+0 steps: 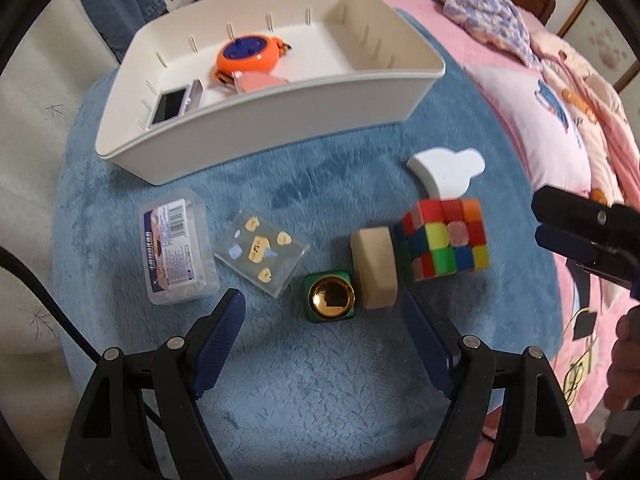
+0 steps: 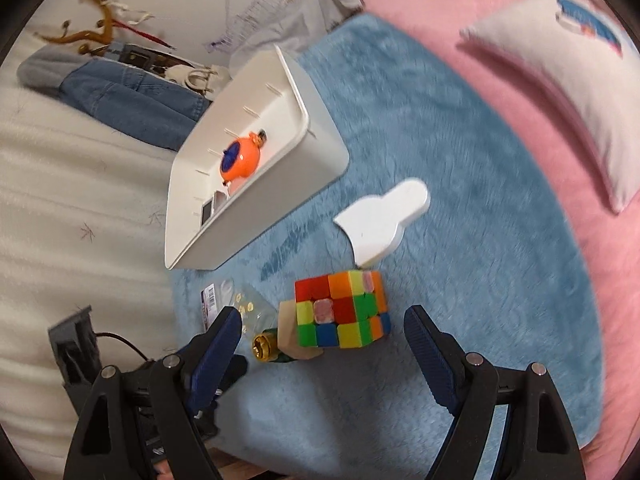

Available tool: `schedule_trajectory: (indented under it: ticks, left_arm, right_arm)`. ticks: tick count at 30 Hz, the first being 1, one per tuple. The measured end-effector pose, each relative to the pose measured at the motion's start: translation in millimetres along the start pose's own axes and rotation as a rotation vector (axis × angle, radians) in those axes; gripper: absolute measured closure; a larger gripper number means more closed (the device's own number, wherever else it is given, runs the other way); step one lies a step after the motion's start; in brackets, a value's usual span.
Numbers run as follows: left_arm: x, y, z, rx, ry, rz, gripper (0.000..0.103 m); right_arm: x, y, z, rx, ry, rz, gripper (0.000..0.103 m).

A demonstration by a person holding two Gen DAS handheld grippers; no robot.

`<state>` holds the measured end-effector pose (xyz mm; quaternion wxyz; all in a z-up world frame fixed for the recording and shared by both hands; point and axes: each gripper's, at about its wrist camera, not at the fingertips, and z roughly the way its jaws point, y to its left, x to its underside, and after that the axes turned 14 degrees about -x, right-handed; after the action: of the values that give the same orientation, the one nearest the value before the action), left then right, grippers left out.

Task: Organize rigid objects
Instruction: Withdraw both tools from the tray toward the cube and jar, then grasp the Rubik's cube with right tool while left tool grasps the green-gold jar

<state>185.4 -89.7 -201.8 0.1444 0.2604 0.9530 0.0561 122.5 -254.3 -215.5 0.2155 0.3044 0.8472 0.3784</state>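
A white bin (image 1: 280,108) sits on the blue mat, also in the right wrist view (image 2: 256,216). It holds an orange round gadget (image 1: 248,54), a pink piece and a small dark-screened box (image 1: 174,104). On the mat lie a colour cube (image 1: 446,238) (image 2: 340,312), a beige block (image 1: 374,266), a green bottle with gold cap (image 1: 330,296), a clear case (image 1: 262,256), a labelled plastic box (image 1: 176,252) and a white flat piece (image 1: 446,172) (image 2: 382,224). My left gripper (image 1: 322,316) is open just before the bottle. My right gripper (image 2: 324,328) is open around the cube.
The blue mat (image 1: 320,392) lies on a bed with a pink quilt (image 2: 460,40) and a pillow (image 2: 560,92) to the right. Folded jeans (image 2: 120,100) and a white bag lie behind the bin. A black cable runs at the left.
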Motion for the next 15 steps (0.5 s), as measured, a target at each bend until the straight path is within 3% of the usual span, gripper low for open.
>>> schedule_trajectory:
  ticks: [8,15]
  left_arm:
    - [2.5,-17.5,22.3,-0.051,0.032,0.120,0.020]
    - [4.5,-27.5,39.6,-0.063,0.055,0.194,0.020]
  right_arm:
    - [-4.5,-21.7,27.3,-0.076,0.092,0.185,0.019]
    - [-6.2,-32.8,46.5,-0.088,0.141,0.298,0.019]
